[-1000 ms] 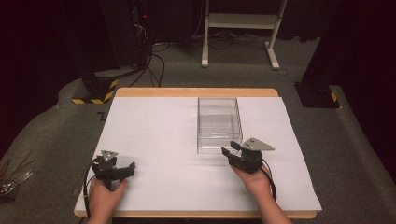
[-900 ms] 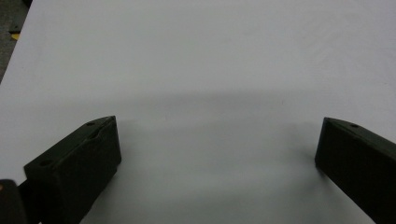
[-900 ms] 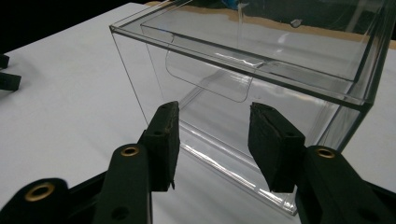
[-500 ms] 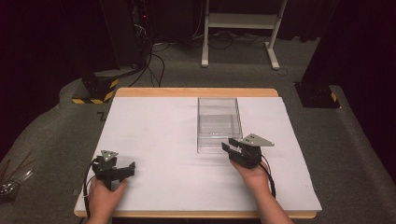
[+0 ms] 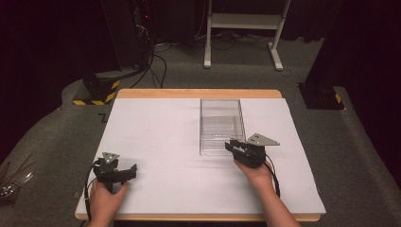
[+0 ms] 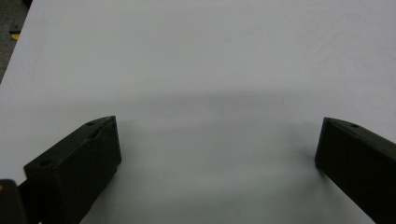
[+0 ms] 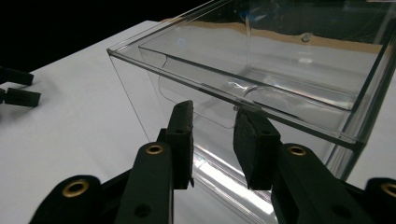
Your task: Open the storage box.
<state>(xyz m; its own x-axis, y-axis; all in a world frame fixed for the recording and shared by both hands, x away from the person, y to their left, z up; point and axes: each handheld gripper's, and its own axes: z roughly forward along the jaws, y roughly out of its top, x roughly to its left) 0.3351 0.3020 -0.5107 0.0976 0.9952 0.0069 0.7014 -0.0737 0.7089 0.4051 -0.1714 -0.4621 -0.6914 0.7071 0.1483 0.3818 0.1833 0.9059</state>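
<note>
One clear plastic box point(image 5: 222, 125) sits on the white table cover point(image 5: 156, 132), directly ahead of the right gripper point(image 5: 236, 146) and touching or all but touching its tips. Box is open-topped, see-through, with what looks like an inner tray or drawer; a curved finger notch shows in the near wall point(image 7: 205, 109).

Right gripper: jaws narrowed, a small gap left between them, nothing clamped. In the right gripper view they stand just below the box's near rim point(image 7: 233, 95), one each side of the notch. Whether the right-hand pad already touches the rim I cannot tell. Judgement: the tips are lined up here because the notch is the natural place to pinch the front wall and draw the inner part out.

Left gripper point(image 5: 124, 171): jaws spread wide, holding nothing, over bare cover well off to the left of the right gripper. Low, parked posture; probably kept clear, or ready to steady the box.

Beyond the table: grey carpet, a white stand's legs point(image 5: 241, 33), cables.
</note>
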